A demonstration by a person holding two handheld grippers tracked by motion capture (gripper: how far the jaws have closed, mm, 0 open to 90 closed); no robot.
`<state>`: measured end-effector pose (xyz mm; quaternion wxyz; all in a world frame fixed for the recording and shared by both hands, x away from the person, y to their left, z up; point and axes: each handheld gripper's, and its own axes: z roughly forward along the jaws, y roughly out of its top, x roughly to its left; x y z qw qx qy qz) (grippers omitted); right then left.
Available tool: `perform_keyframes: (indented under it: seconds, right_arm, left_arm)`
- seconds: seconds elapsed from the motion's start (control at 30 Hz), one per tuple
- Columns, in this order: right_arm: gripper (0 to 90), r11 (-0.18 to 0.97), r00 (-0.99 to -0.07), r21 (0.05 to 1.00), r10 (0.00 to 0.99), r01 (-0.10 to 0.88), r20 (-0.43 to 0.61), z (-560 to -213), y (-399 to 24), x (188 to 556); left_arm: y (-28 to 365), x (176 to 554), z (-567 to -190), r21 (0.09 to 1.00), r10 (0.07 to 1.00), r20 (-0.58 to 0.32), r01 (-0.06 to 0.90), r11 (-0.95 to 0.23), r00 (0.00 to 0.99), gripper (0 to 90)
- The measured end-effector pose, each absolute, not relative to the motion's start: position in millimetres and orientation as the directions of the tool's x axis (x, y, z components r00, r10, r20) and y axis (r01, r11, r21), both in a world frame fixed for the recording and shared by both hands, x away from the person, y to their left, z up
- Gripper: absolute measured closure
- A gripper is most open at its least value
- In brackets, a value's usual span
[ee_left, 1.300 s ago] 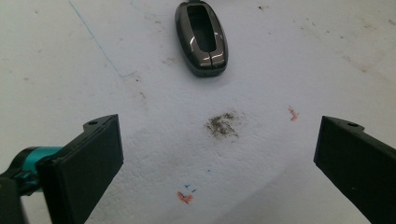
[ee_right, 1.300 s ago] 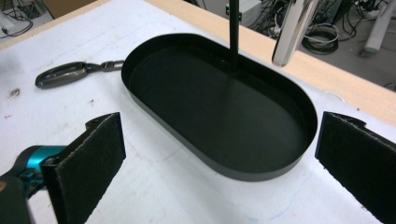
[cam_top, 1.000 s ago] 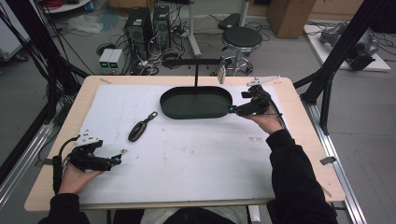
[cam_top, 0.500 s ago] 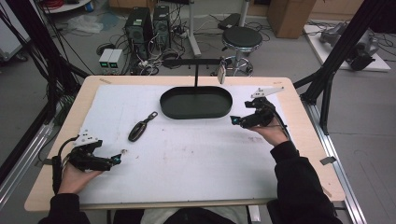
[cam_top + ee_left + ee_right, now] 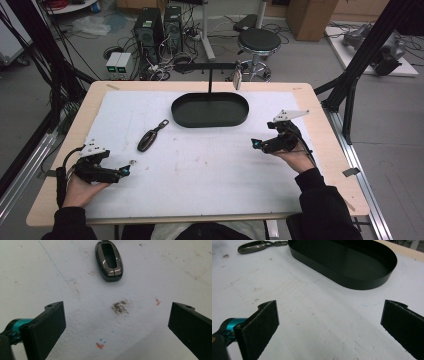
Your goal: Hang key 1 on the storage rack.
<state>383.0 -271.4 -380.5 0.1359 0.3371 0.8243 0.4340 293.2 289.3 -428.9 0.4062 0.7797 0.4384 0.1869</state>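
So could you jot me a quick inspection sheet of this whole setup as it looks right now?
Surface: white scuffed sheet on a wooden table.
Job's things: dark glossy oval key fob lying flat; black oval shallow tray, empty.
Clutter: nothing seen.
Grippers: left gripper open, facing the fob; right gripper open, beside the tray; both hold nothing.
Cables: one trails from each gripper; tangle on the floor.
Surroundings: computer towers, round stool, cardboard boxes.

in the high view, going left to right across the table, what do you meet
left claw → key fob → black oval tray → right claw
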Motion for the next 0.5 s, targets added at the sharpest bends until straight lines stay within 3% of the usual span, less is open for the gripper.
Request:
perform_keyframes:
  seconds: [0.5]
  right_arm:
    - [0.9, 0.372, -0.725, 0.807, 0.682, 0.458, 0.098, -410.9, -288.2, 352.3]
  left_arm:
    - [289.3, 292.5, -428.6, 0.797, 0.837, -0.063, 0.532, -0.286, 0.544, 1.8]
